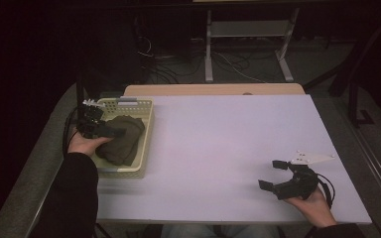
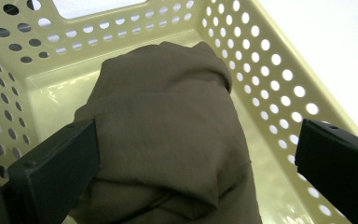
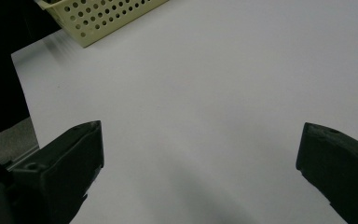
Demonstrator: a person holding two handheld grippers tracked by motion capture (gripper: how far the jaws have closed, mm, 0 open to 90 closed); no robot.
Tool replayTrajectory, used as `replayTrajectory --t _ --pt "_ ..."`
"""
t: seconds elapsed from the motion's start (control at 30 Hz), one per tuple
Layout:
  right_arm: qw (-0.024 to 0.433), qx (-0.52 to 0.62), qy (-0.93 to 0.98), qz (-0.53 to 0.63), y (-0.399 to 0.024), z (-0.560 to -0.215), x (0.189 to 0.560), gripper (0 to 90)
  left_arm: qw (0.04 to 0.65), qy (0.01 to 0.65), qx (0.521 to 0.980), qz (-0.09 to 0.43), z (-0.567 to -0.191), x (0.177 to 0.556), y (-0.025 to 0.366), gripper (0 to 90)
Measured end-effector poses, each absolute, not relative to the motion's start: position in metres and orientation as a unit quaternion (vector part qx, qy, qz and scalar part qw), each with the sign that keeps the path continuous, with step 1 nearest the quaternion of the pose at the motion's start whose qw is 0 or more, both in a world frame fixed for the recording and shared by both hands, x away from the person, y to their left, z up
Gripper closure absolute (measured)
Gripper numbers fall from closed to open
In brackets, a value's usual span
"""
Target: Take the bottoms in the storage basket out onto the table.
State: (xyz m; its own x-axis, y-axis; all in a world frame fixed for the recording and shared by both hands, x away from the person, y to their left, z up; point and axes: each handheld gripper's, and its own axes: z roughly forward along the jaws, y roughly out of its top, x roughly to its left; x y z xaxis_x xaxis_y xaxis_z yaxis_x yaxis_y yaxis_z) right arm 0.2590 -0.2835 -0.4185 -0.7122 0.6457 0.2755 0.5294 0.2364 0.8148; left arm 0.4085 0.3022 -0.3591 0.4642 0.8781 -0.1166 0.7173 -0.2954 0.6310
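At nine o'clock on the table [image 1: 218,144], a crumpled brown cloth [image 2: 168,130] is being straddled inside the cream basket [image 2: 270,70] by the left gripper [image 1: 110,132], jaws apart; its lower folds are being cut off. The right gripper [image 1: 272,174] is being held wide open at four o'clock.

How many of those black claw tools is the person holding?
2. The left gripper is over the brown cloth inside the cream basket, jaws open; the right gripper is over the bare white table, also open.
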Motion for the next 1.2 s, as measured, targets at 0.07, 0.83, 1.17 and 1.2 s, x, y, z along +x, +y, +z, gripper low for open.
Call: replayTrajectory --t 0.07,0.83,1.17,1.2 --pt "0.06 0.373 0.785 0.491 -0.283 -0.418 0.259 0.3 0.313 0.504 0.795 0.126 -0.36 0.411 0.301 0.0" --pt "0.061 0.372 0.786 0.489 -0.283 -0.419 0.259 0.3 0.263 0.518 0.806 0.11 -0.375 0.428 0.303 0.0" --pt "0.063 0.372 0.786 0.49 -0.283 -0.419 0.259 0.3 0.245 0.517 0.814 0.098 -0.381 0.432 0.301 0.0" --pt "0.063 0.372 0.786 0.49 -0.283 -0.419 0.259 0.3 0.245 0.518 0.813 0.099 -0.381 0.432 0.301 0.0"
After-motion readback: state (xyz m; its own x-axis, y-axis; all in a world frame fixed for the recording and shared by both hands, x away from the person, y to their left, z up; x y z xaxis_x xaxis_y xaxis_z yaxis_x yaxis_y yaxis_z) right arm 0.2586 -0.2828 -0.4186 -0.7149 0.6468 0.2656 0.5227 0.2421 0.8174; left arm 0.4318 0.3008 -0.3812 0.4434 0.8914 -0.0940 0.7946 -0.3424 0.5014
